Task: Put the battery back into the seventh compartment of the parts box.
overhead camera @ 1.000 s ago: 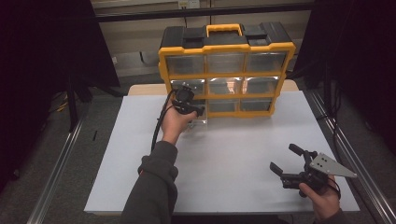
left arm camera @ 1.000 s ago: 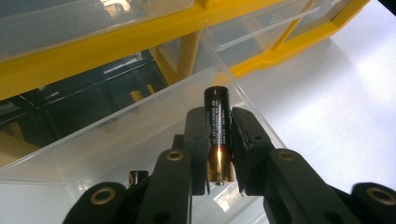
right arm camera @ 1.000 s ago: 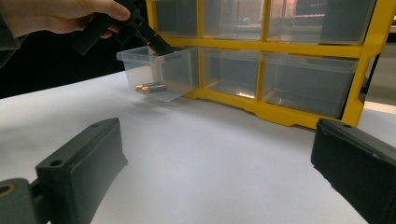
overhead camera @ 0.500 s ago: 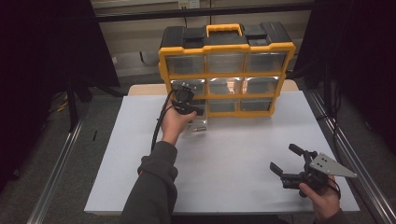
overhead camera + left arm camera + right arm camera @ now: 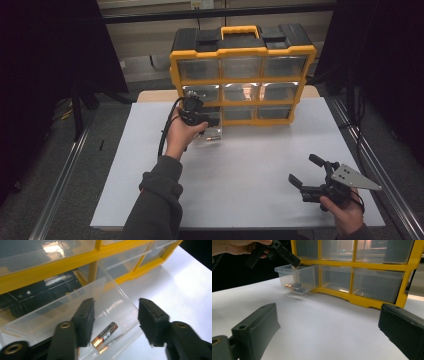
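Note:
A yellow organizer (image 5: 242, 75) with clear drawers stands at the back of the table. Its bottom-left drawer (image 5: 210, 134) is pulled out onto the white tabletop. A black and copper battery (image 5: 105, 334) lies on the drawer's floor and is also seen from the side (image 5: 295, 287). My left gripper (image 5: 115, 305) hovers just above the drawer (image 5: 75, 305). Its jaws have just been opening, and nothing is pressed between the pads. From above, it (image 5: 200, 120) sits at the organizer's lower left. My right gripper (image 5: 302, 169) rests open near the front right, facing the organizer (image 5: 328, 312).
The white tabletop (image 5: 250, 170) stretches between the two hands. Metal rails (image 5: 370, 165) run along both sides of the table. Dark curtains close in on the left and right. The organizer's other drawers (image 5: 377, 283) are pushed in.

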`<control>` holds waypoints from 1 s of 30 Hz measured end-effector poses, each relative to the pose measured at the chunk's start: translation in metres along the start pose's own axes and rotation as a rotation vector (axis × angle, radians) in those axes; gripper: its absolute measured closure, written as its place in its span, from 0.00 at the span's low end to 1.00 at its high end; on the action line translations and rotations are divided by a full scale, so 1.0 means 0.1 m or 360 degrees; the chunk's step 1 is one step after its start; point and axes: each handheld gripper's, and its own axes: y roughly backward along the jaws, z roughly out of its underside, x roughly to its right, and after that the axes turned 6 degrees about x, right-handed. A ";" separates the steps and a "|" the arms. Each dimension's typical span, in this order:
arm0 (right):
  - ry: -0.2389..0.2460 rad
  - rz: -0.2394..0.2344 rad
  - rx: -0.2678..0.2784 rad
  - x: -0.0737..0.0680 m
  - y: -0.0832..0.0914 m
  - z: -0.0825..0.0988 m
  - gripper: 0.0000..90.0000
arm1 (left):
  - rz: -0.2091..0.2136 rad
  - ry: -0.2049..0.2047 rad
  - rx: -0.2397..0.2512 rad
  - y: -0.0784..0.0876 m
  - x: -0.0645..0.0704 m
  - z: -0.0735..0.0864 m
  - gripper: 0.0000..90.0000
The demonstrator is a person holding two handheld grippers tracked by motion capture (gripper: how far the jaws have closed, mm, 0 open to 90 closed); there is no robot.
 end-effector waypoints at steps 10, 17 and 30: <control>0.0005 0.0006 0.0000 -0.01 -0.02 0.00 0.03 | 0.0075 -0.0037 0.0128 0.10 0.02 0.06 0.31; 0.0015 -0.0002 -0.0004 0.00 -0.02 0.00 0.03 | 0.0116 -0.0092 0.0166 0.16 0.03 0.14 0.20; -0.0013 0.0029 0.0004 0.00 0.01 0.00 0.03 | 0.0156 -0.0154 0.0249 0.35 0.06 0.29 0.09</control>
